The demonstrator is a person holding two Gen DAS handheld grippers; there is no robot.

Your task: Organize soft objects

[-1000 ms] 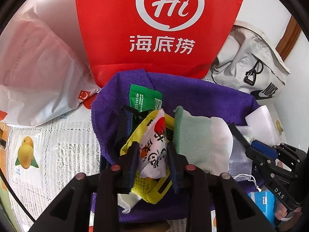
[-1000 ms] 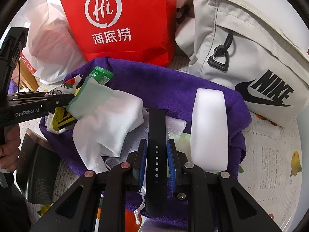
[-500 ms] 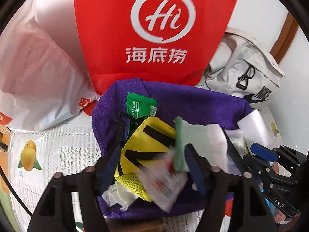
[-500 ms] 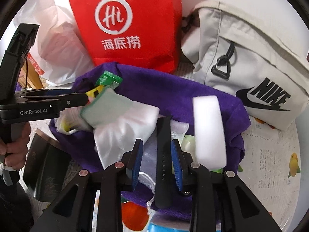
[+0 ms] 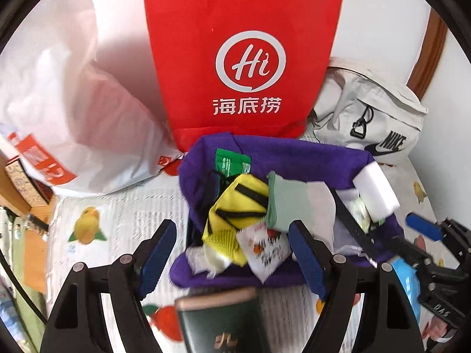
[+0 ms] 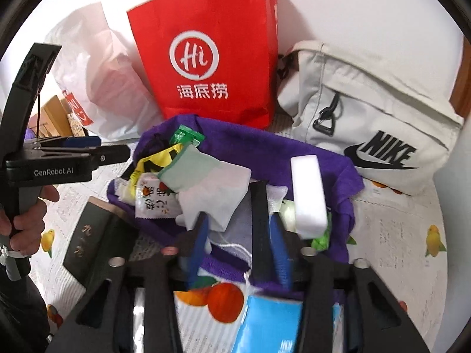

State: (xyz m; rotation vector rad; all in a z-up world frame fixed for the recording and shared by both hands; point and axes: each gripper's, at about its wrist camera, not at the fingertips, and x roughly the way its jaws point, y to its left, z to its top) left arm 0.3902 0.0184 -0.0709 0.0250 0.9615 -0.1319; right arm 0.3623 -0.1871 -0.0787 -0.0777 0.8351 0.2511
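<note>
Purple cloth [image 5: 294, 158] is the landmark here: a soft towel spread on the fruit-print tablecloth [image 5: 123, 206], just in front of the red paper bag [image 5: 241, 58], with the soft things heaped on it. On its near-left part lies a white snack packet [image 5: 262, 250], partly over a yellow mesh pouch [image 5: 235, 203]; toward the middle sits a pale green and white sock [image 5: 297, 203]; along the right side run a black strap [image 6: 259, 214] and a white foam block [image 6: 307, 194].

The left gripper [image 5: 232, 253] hangs above the near edge of the cloth with its jaws opening; the packet shows in the gap between them, but the pads are clear of it and it lies free on the heap. The right gripper [image 6: 238, 244] is over the near-right part of the cloth, jaws also opening; the strap lies between the blue pads, seemingly loose, though one pad stands close beside it.

The step in hand looks like letting go after dropping items on the pile. To do it well, spread both claws fully before pulling away, so neither pad drags the packet or strap off the cloth. Draw back straight, away from the heap. Watch the dark green box [image 5: 223, 320] touching the near edge of the cloth, and the foam block, which leans and may tip.
</note>
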